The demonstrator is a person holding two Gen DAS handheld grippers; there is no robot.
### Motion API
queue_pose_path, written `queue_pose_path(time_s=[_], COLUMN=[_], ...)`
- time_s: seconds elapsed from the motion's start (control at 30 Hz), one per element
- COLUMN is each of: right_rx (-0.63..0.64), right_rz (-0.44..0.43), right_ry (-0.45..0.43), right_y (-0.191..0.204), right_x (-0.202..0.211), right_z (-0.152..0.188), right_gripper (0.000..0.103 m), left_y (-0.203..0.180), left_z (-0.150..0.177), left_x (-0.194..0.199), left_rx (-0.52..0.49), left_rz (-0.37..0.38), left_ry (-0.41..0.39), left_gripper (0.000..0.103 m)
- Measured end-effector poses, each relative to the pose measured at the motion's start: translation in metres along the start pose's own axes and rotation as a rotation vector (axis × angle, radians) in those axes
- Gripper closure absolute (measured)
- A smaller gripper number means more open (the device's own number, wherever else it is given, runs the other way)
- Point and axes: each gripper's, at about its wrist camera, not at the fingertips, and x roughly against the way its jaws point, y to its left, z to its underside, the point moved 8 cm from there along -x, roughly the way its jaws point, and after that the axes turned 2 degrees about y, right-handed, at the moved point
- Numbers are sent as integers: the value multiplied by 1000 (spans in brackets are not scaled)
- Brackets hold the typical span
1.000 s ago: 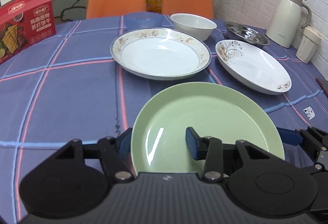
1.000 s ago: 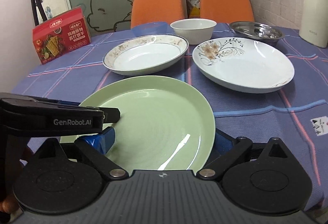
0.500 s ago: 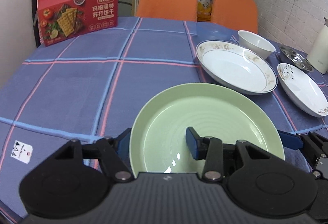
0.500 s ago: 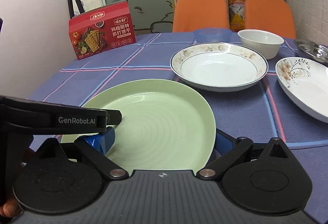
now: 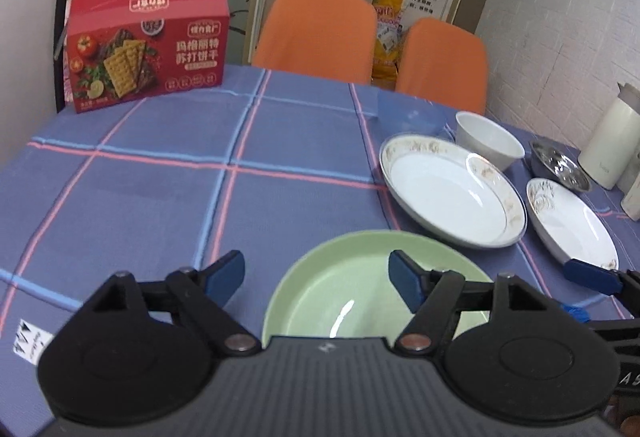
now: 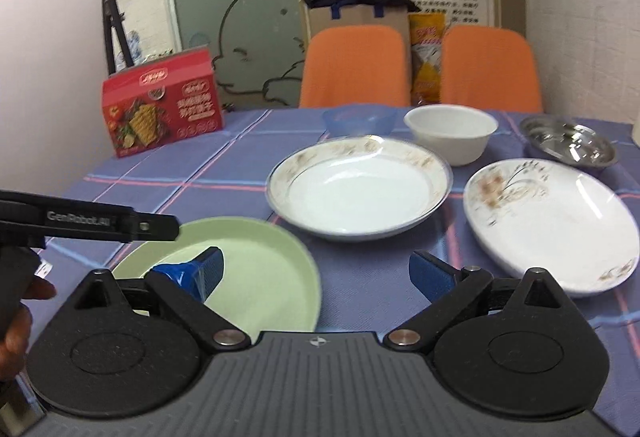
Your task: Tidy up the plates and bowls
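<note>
A pale green plate (image 5: 352, 289) (image 6: 260, 277) lies on the blue checked tablecloth (image 5: 160, 197), close to both grippers. My left gripper (image 5: 314, 275) is open; its right finger hangs over the plate and its left finger is off the rim. My right gripper (image 6: 318, 273) is open too, with its left finger above the plate's right half and its right finger over bare cloth. Further back are a gold-rimmed white plate (image 5: 452, 193) (image 6: 356, 189), a floral white plate (image 5: 572, 221) (image 6: 552, 221), a white bowl (image 5: 488, 141) (image 6: 452, 133), a blue bowl (image 5: 412, 113) (image 6: 356, 119) and a steel dish (image 5: 560, 165) (image 6: 568, 141).
A red cracker box (image 5: 148, 45) (image 6: 160, 105) stands at the far left of the table. A cream thermos (image 5: 608, 141) is at the right edge. Two orange chairs (image 5: 316, 33) stand behind the table. A hand (image 6: 20, 317) holds the left gripper.
The green plate has travelled left with both grippers and now rests on the cloth. The left gripper's fingers have spread wider, and both grippers have drawn back from the plate.
</note>
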Motion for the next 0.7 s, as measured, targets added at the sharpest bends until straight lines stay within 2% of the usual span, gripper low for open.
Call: queue_pose_path(time_s=[0.2, 0.37, 0.53, 0.7], right_rx=[-2, 32, 25, 59], right_rz=[45, 39, 21, 60], right_ry=[-2, 41, 113, 164], right_y=[-35, -55, -64, -61], right_x=[-27, -71, -118, -137], right_z=[-32, -56, -58, -48], right_gripper=[16, 16, 14, 14], left_y=[-7, -11, -3, 7], left_z=[-40, -47, -49, -59], left_x=[-16, -36, -58, -73], left_rx=[-43, -62, -53, -39], left_rz=[2, 3, -5, -24], left_ry=[-24, -4, 38, 51], left_gripper=[31, 30, 30, 30])
